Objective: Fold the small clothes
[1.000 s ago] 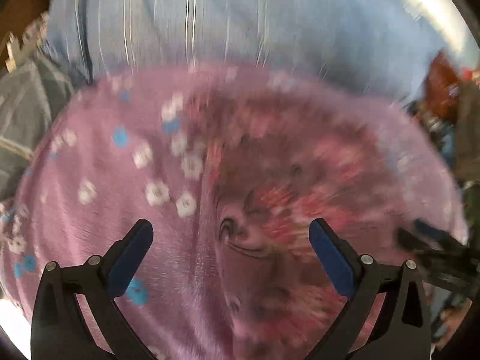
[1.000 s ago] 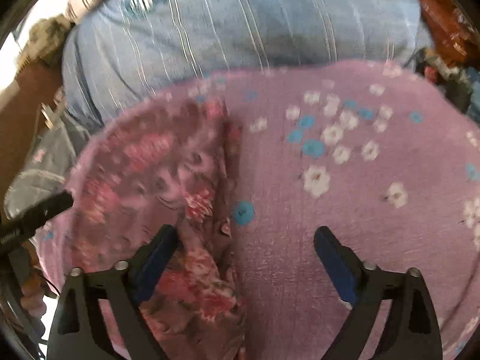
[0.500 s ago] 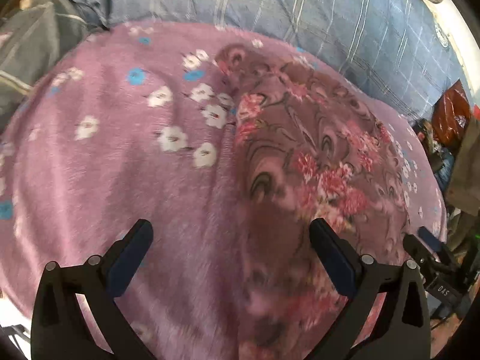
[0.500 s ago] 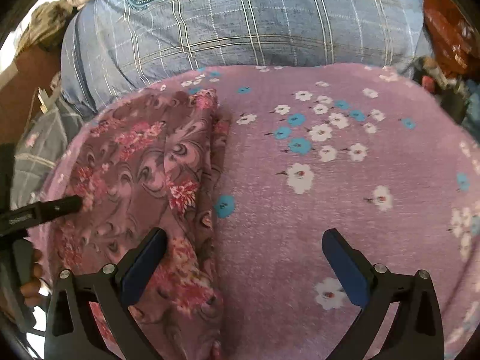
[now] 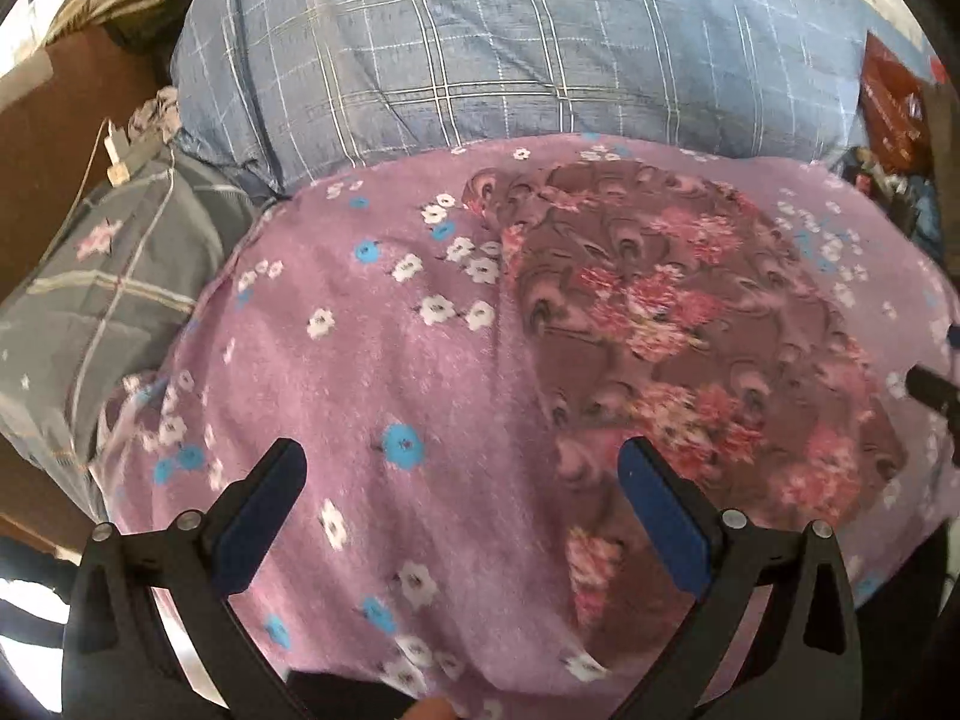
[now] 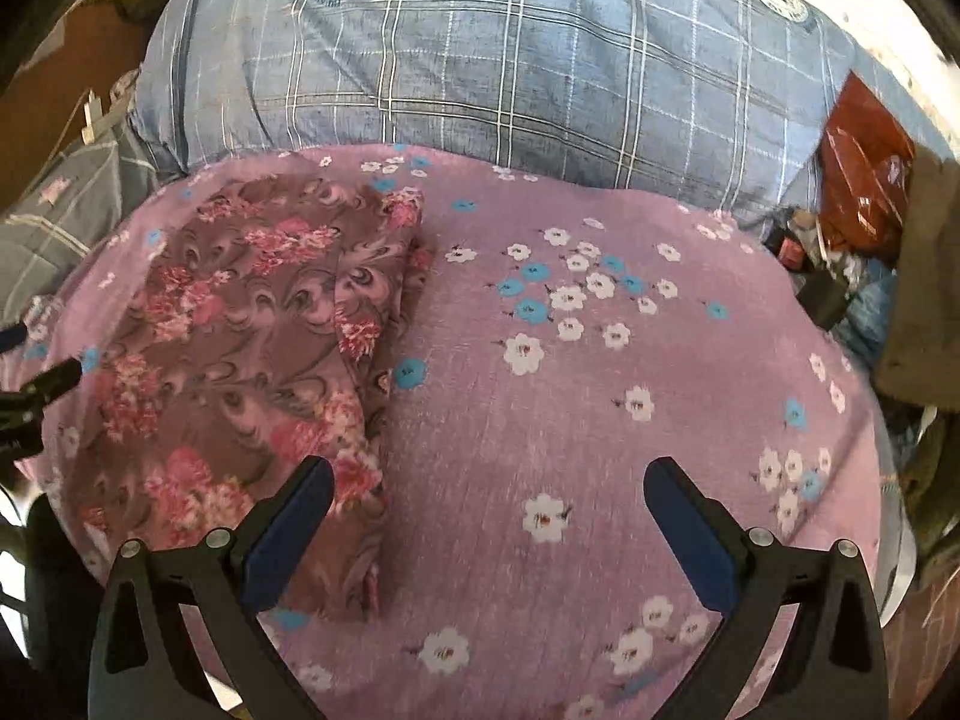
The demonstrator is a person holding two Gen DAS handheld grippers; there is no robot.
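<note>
Two grippers, left gripper (image 5: 459,495) and right gripper (image 6: 489,507), hover spread and empty; floral cloth (image 6: 240,354), at ten o'clock on purple blanket (image 6: 600,420), appears folded, further folds possibly remaining.

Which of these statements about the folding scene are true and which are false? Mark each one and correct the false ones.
1. The left gripper is shut on the floral garment. False: its fingers are spread open and hold nothing.
2. The brown floral garment lies on the purple flowered blanket. True.
3. The right gripper is open. True.
4. The blue plaid bedding lies on top of the garment. False: it lies beyond the blanket, apart from the garment.
5. In the right wrist view the garment lies left of the gripper's middle. True.
</note>
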